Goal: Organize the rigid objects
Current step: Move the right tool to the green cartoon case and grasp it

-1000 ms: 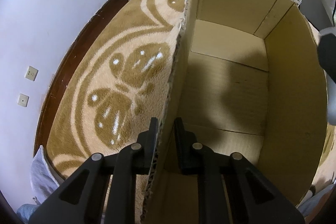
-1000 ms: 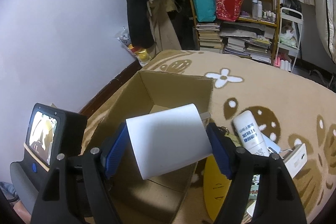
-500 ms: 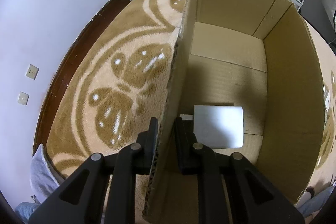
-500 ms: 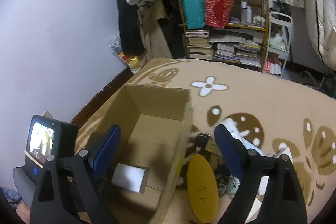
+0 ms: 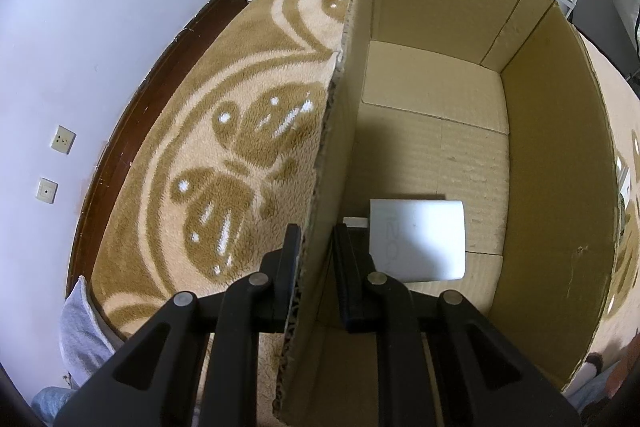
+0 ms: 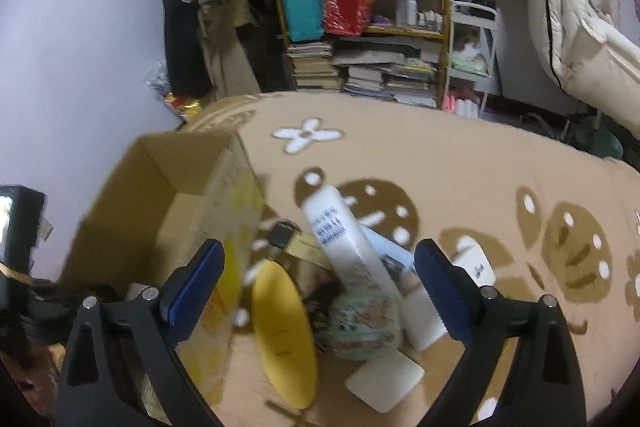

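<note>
My left gripper is shut on the left wall of an open cardboard carton, one finger outside and one inside. A white box lies flat on the carton floor beside the inner finger. In the right wrist view the carton stands at the left. My right gripper hovers over a pile on the rug with its jaws opening wide and nothing gripped between them. The pile holds a white bottle, a yellow oval piece, a round patterned tin and a flat white case.
A tan patterned rug covers the floor. A shelf packed with bags and books stands at the back, with a white trolley and hanging bedding to its right. The wall runs close along the carton's left.
The right gripper let go of the white box, which now lies in the carton. That gripper opened wider and swung right over the pile. The left gripper kept its hold.
</note>
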Motion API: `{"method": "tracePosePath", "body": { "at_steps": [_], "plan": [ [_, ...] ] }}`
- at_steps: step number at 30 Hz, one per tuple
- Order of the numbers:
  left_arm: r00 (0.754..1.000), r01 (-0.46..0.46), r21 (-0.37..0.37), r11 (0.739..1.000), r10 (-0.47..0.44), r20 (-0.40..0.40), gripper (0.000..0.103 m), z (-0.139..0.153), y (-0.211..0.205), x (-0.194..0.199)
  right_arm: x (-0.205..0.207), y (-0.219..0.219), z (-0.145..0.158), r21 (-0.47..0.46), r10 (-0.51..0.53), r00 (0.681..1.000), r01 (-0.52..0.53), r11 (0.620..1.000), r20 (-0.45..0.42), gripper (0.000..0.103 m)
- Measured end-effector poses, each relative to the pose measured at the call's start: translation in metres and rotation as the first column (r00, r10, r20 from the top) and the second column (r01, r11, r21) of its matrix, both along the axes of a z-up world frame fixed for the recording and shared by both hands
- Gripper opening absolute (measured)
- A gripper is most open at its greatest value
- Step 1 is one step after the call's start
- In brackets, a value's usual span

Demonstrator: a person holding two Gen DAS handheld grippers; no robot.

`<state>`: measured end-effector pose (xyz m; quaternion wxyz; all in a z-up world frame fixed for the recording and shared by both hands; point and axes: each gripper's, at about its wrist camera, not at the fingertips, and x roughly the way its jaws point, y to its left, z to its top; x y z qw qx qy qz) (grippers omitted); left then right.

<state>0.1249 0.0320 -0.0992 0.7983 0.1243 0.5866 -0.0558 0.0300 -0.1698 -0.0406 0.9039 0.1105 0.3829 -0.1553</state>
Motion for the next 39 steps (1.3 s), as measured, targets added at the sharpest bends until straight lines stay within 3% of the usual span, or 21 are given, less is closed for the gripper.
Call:
{"method": "tracePosePath", "body": {
  "at_steps": [13, 24, 39],
  "plan": [
    [1.000, 0.010, 0.014, 1.000, -0.010, 0.004, 0.015, 0.000, -0.001, -0.002, -0.015, -0.007, -0.046, 0.035, -0.024, 0.997, 0.026, 0.999, -0.068, 0.099],
    [1.000, 0.012, 0.015, 1.000, -0.012, 0.005, 0.016, -0.001, -0.001, -0.002, -0.011, -0.011, -0.063, 0.041, -0.037, 0.993, 0.042, 0.998, -0.112, 0.075],
    [1.000, 0.018, 0.024, 1.000, -0.018, 0.006, 0.016, -0.001, 0.001, -0.002, -0.007, -0.009, -0.073, -0.034, -0.058, 0.986, 0.054, 0.998, -0.158, 0.070]
  ]
}}
